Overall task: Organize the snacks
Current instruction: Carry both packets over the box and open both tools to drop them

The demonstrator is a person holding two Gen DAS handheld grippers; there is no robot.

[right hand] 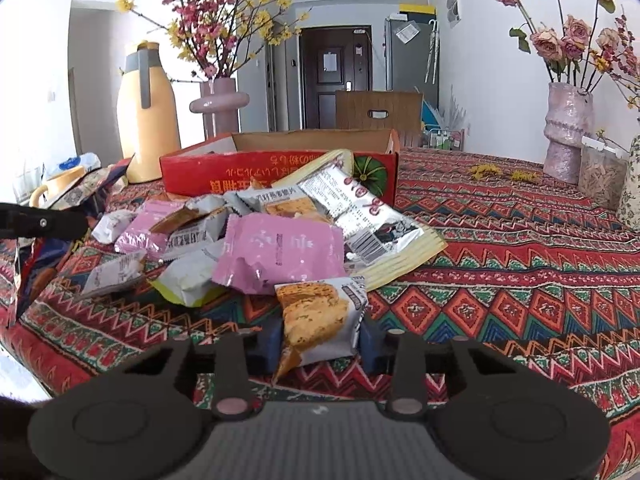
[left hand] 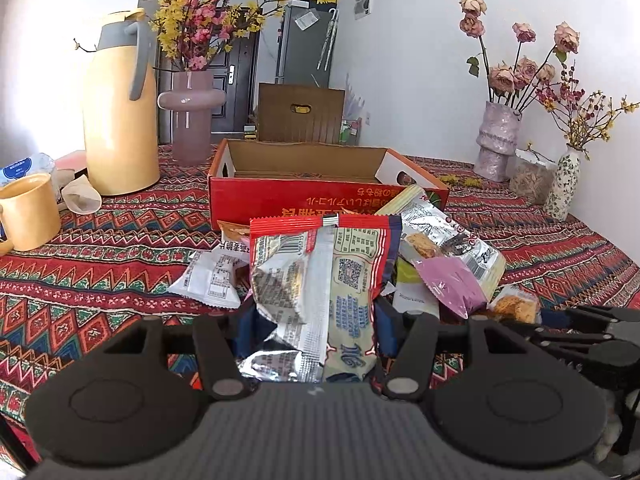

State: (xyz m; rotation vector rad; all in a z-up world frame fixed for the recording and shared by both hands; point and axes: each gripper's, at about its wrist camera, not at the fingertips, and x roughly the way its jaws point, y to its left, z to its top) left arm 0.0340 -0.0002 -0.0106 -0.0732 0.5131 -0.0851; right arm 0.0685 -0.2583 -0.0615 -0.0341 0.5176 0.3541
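Observation:
My left gripper (left hand: 314, 312) is shut on a red and silver snack bag (left hand: 320, 276) and holds it upright above the table. My right gripper (right hand: 318, 340) is shut on a small cake packet (right hand: 320, 316) with a yellow cake picture, at the near edge of the snack pile. The pile has pink packets (right hand: 280, 256), white packets and a large silver bag (right hand: 360, 212). It lies in front of the open red cardboard box (left hand: 320, 196), which also shows in the right wrist view (right hand: 280, 168). The box interior looks empty from here.
A yellow thermos jug (left hand: 120, 120), a yellow mug (left hand: 28, 212) and a pink vase (left hand: 192, 120) stand at the left. Vases with dried roses (left hand: 496, 144) and a glass jar (right hand: 600, 176) stand at the right. A patterned red cloth (right hand: 520, 260) covers the table.

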